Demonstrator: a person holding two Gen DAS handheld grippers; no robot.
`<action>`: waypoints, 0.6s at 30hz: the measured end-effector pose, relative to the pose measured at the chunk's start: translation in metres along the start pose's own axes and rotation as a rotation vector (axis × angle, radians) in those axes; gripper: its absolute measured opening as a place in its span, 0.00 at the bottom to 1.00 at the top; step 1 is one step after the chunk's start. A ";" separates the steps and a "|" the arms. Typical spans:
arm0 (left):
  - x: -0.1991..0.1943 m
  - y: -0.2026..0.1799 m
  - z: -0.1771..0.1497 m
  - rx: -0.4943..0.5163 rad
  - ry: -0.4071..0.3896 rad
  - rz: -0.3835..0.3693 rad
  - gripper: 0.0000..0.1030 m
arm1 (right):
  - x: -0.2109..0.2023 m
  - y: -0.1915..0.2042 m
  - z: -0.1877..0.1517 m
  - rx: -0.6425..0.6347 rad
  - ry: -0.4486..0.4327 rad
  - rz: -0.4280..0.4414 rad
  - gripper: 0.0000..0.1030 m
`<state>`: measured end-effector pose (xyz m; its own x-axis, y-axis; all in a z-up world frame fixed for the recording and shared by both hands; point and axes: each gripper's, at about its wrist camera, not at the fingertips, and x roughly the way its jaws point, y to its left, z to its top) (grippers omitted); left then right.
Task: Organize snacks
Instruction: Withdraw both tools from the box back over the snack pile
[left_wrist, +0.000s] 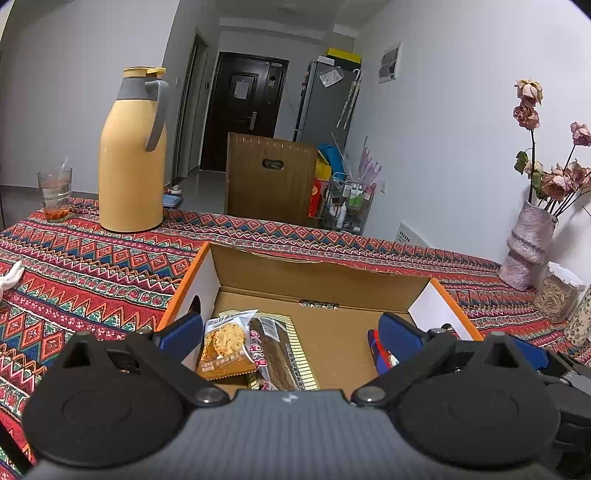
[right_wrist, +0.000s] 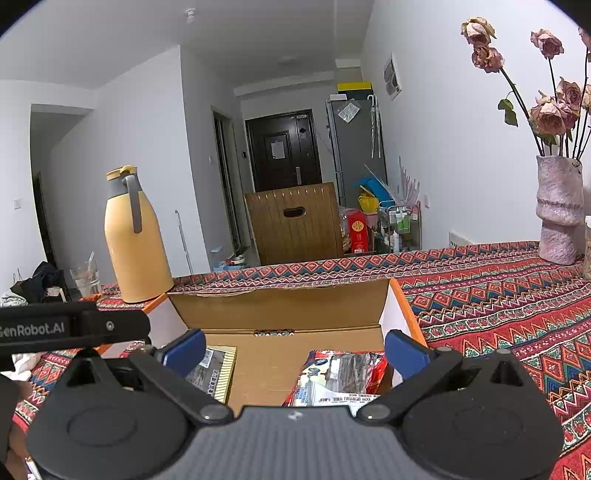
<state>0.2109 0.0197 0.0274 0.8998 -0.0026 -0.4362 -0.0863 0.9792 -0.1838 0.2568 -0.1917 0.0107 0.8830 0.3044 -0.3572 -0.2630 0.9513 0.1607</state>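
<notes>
An open cardboard box (left_wrist: 325, 280) with orange rims sits on the patterned tablecloth. Inside at its left lie a cookie packet (left_wrist: 226, 345), a brown wrapped cake (left_wrist: 273, 354) and a gold striped packet (left_wrist: 301, 358). My left gripper (left_wrist: 291, 332) hangs open over the box with nothing between its blue fingers. In the right wrist view the same box (right_wrist: 295, 306) holds a red and white snack bag (right_wrist: 340, 376) at its right and the gold packet (right_wrist: 218, 373) at its left. My right gripper (right_wrist: 293, 350) stands open above them, holding nothing.
A yellow thermos (left_wrist: 133, 155) and a glass (left_wrist: 54, 192) stand at the far left of the table. A pink vase of dried roses (right_wrist: 559, 210) and a jar (left_wrist: 559, 295) stand at the right by the wall. A wooden chair back (left_wrist: 271, 177) rises behind the table.
</notes>
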 end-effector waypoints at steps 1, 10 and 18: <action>0.000 0.000 0.000 -0.001 0.001 0.000 1.00 | 0.000 0.000 0.000 0.000 0.000 0.000 1.00; -0.011 -0.001 0.006 -0.016 -0.020 -0.006 1.00 | -0.011 0.001 0.010 -0.001 -0.029 -0.004 1.00; -0.033 -0.003 0.013 -0.008 -0.047 0.007 1.00 | -0.036 -0.001 0.019 -0.008 -0.053 -0.014 1.00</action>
<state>0.1871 0.0193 0.0536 0.9185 0.0139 -0.3953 -0.0959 0.9774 -0.1885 0.2326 -0.2050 0.0412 0.9058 0.2881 -0.3105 -0.2531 0.9560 0.1486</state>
